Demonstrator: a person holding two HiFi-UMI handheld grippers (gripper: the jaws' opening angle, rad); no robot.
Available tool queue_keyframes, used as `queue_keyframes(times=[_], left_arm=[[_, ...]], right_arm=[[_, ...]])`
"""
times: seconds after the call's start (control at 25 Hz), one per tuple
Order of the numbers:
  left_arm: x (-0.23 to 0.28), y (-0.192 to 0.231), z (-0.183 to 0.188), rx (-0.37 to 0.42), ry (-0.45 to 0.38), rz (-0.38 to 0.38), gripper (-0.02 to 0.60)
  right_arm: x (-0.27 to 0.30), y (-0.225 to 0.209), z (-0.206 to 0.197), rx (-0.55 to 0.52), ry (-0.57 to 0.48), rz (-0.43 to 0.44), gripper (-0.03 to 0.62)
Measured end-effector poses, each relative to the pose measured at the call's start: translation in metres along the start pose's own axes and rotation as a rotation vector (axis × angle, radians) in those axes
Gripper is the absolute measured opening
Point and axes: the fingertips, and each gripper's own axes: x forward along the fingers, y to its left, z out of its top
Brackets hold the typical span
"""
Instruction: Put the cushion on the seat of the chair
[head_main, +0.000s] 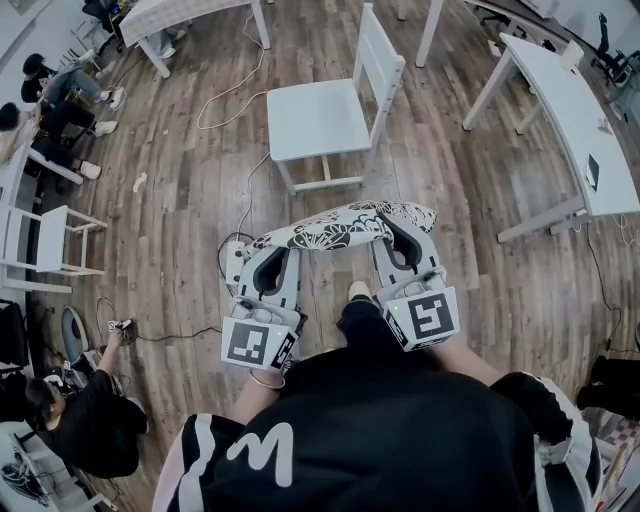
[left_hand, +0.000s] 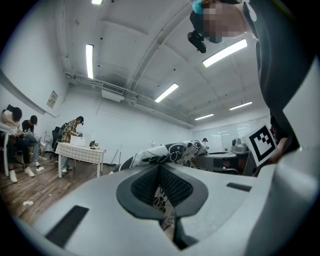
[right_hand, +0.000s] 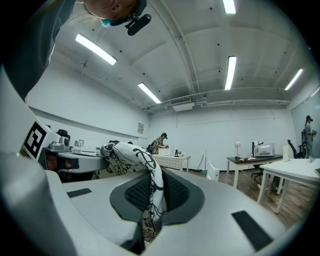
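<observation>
- My left gripper (head_main: 274, 252) and right gripper (head_main: 398, 236) each clamp the cushion (head_main: 345, 225).
- The chair (head_main: 318, 120) stands ahead of me, with a cable (head_main: 232, 98) to its left and a table (head_main: 570, 110) to its right.

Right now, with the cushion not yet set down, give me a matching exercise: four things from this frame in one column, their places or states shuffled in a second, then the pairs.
Things
1. patterned cushion
2. white chair
3. left gripper
4. long white table

Places or states
A. seat bare, beyond the cushion
B. shut on the cushion's left end
C. along the head view's right edge
D. carried in the air by both ends

Pairs: 1-D, 2-A, 3-B, 4-C
</observation>
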Motion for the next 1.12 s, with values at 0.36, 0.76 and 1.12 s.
queue_keyframes(times=[0.36, 0.76, 1.12], left_arm=[[0.079, 0.021, 0.003, -0.007, -0.002, 0.031, 0.003], [0.126, 0.036, 0.002, -0.023, -0.005, 0.071, 0.003], [0.134, 0.037, 0.0, -0.018, -0.002, 0.078, 0.003]], right_arm=[[0.056, -0.061, -0.004, 0.008, 0.01, 0.037, 0.031], [0.087, -0.094, -0.013, 0.029, 0.028, 0.072, 0.032], [0.093, -0.102, -0.018, 0.041, 0.029, 0.082, 0.031]])
